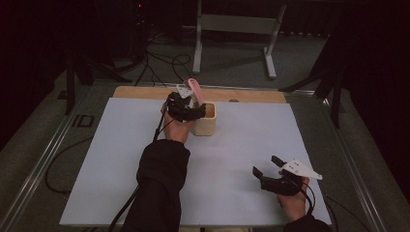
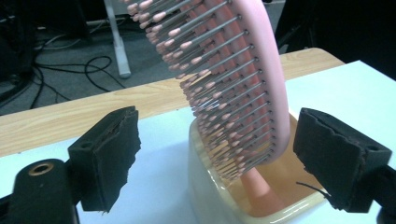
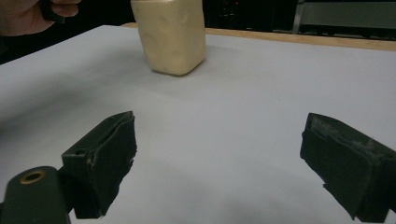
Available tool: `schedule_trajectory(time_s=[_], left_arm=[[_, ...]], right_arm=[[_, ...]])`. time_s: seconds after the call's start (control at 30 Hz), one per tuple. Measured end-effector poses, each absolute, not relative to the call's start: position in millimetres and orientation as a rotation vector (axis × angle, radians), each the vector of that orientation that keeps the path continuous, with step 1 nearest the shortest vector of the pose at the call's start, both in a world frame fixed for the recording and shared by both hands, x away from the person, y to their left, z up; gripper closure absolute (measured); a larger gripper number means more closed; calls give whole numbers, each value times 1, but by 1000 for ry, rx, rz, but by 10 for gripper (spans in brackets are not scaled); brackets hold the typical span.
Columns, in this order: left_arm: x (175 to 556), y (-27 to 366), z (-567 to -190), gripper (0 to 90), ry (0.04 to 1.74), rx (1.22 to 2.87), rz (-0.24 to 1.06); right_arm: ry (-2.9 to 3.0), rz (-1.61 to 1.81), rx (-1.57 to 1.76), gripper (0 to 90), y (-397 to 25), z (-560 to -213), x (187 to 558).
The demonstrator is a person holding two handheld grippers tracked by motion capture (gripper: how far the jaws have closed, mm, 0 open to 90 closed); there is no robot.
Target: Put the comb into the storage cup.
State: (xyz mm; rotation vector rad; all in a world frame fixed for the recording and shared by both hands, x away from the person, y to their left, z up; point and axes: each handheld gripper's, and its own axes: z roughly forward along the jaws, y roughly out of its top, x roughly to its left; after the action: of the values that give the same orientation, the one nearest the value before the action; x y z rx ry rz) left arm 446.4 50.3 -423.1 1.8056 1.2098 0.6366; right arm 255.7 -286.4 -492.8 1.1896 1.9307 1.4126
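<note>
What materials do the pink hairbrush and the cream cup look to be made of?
The pink hairbrush looks like smooth moulded plastic with a soft sheen; its thin grey pins, possibly metal, end in small pink ball tips. The cream cup looks like glossy plastic or glazed ceramic: its rounded rim catches light, and the right gripper view shows a slightly dimpled wall. Which of the two is unclear.

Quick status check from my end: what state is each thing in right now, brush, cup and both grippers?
Pink hairbrush: standing handle-down in the cup, leaning, bristles toward the left gripper's camera, not gripped.
Cream cup: upright on the white sheet, open top, holding the brush.
Left gripper: open, jaws either side of the brush and cup, apart from both.
Right gripper: open, holding nothing, over the bare sheet.
</note>
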Motion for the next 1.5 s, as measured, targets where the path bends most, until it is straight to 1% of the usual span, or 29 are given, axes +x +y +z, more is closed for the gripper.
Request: schedule_trajectory(time_s=[0.13, 0.2, 0.3, 0.63, 1.0, 1.23, 1.5], left_arm=[[446, 50, -423, 99, 1216, 1811, 641], [446, 51, -423, 46, 1214, 1821, 641], [445, 52, -422, 1, 1210, 1825, 642], [440, 55, -411, 0, 1195, 1791, 668], [435, 67, -398, 0, 1203, 1779, 637], [425, 76, -390, 0, 1129, 1848, 680], [411, 89, -384, 0, 1059, 1875, 671]], right_arm=[[1931, 1413, 1194, 101, -287, -493, 256], [1931, 1411, 1192, 101, -286, -493, 256], [1933, 1411, 1188, 101, -286, -493, 256], [1935, 1410, 1186, 101, -286, -493, 256], [1933, 1409, 1188, 101, -285, -493, 255], [1932, 1411, 1187, 101, -286, -493, 255], [1934, 1411, 1191, 100, -285, -494, 255]])
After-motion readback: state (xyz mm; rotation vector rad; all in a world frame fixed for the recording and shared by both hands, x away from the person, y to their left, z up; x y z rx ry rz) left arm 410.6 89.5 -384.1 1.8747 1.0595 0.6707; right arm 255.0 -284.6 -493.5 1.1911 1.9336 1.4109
